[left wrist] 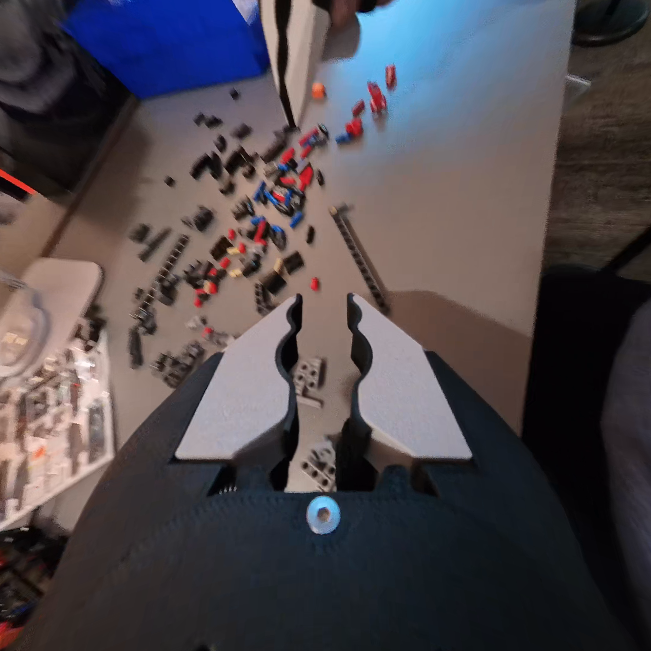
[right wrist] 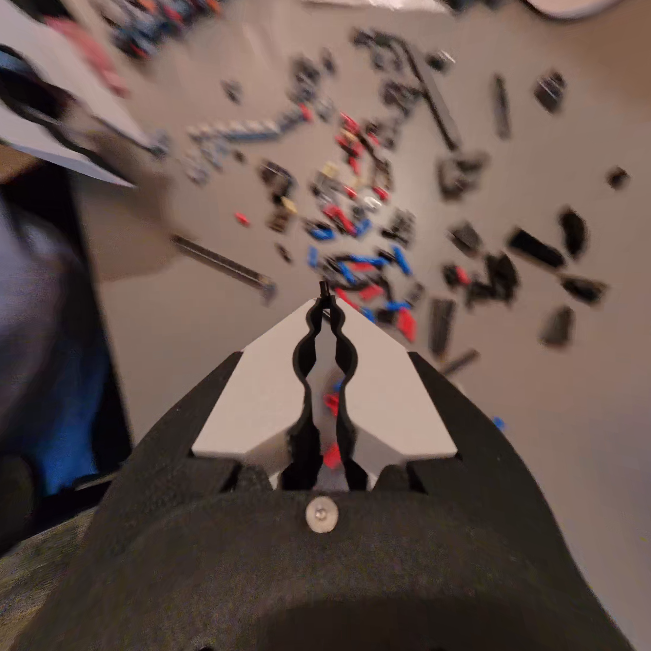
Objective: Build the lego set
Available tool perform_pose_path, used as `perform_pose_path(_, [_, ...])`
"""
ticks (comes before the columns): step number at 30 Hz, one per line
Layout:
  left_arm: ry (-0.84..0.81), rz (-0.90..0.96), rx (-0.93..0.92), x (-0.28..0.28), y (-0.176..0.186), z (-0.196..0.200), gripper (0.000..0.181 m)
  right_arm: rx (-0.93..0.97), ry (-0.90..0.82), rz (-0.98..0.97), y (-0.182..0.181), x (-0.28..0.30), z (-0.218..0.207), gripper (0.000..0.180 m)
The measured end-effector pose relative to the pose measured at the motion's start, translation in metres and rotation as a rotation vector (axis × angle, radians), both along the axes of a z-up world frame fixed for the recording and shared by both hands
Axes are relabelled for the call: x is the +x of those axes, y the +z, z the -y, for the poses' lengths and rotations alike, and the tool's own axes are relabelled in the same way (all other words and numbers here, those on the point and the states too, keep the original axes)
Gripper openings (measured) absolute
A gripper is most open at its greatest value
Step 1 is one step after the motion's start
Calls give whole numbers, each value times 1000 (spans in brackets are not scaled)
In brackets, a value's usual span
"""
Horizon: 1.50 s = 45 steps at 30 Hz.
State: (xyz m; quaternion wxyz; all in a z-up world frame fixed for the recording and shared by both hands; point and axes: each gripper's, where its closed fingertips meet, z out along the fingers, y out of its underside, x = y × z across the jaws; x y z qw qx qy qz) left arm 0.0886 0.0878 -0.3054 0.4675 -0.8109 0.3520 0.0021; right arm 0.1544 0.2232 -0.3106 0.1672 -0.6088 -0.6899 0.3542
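Note:
Loose black, red and blue lego pieces (left wrist: 253, 225) lie scattered over a light table (left wrist: 440, 197). My left gripper (left wrist: 324, 299) is open and empty above the table, with a grey holed piece (left wrist: 310, 377) showing under the gap between its fingers. A long dark beam (left wrist: 359, 260) lies to its right. My right gripper (right wrist: 324, 299) is shut on a small black pin (right wrist: 324, 289) that sticks out past its tips, held above the pile (right wrist: 359, 267). The other gripper (right wrist: 70, 105) shows blurred at the upper left of the right wrist view. Both views are motion-blurred.
A blue box (left wrist: 169, 42) stands at the table's far left. An instruction booklet (left wrist: 56, 415) and a clear bag (left wrist: 21, 324) lie at the left. The table edge (left wrist: 542, 246) runs along the right, with a dark chair (left wrist: 584, 422) beyond. A long dark beam (right wrist: 225, 264) lies left of my right gripper. Some 15 cm of space lies between my two pairs of fingers.

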Motion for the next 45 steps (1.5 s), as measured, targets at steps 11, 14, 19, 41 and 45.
perform_pose_path(11, [-138, -345, 372, 28, 45, -28, 26, -263, 263, -92, 53, -34, 115, 0])
perform_pose_path(14, [-144, -357, 375, 30, 43, -27, 20, -275, 272, -81, 53, -34, 118, 0])
perform_pose_path(19, [-159, -394, 407, 33, 44, -26, 14, -280, 271, -48, 47, -34, 120, 0])
perform_pose_path(41, [-84, 26, 280, 20, 63, -28, 2, 69, 159, -375, 86, -53, 105, 7])
perform_pose_path(45, [-116, 194, 244, 25, 72, -26, 2, 238, 189, -420, 90, -53, 114, 6])
